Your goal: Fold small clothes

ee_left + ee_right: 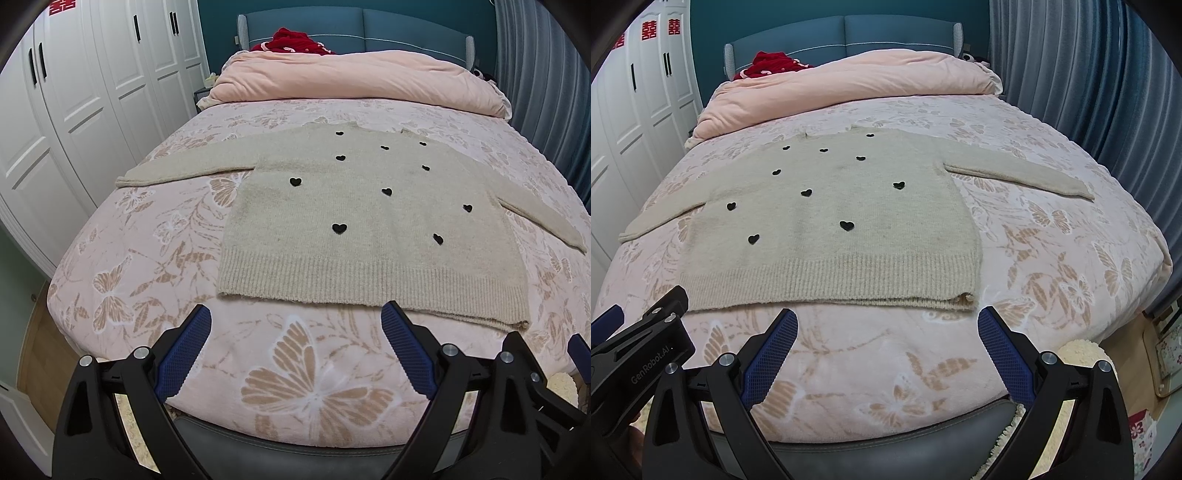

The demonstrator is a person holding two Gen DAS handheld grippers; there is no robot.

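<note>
Left wrist view: the left gripper (295,314) hovers above the near end of the bed, its blue-padded fingers (184,354) spread wide and holding nothing. Just beyond the fingertips lies the beige sweater (369,229), spread flat with its ribbed hem nearest the camera, both sleeves extended sideways, and small black hearts scattered over the knit. It rests on the pink butterfly-print bedspread (280,384), apart from the fingers. Part of the right gripper (576,354) enters at the lower right edge. A pink duvet (362,81) is heaped at the far end of the bed, with a red garment (291,42) behind it against the blue headboard (406,27). White wardrobe doors (85,85) line the left side; grey-blue curtains (546,81) hang on the right. Right wrist view: the right gripper (886,317) likewise hovers with fingers (1004,350) spread apart and empty, short of the hem of the sweater (842,221), which occupies the middle of the bedspread (1052,258). The left gripper (646,332) intrudes at the lower left. The duvet (857,85), red garment (772,62), headboard (894,31), wardrobe doors (653,85) with red paper cut-outs, and curtains (1089,81) frame the scene; a wooden floor (1126,343) shows at lower right.
</note>
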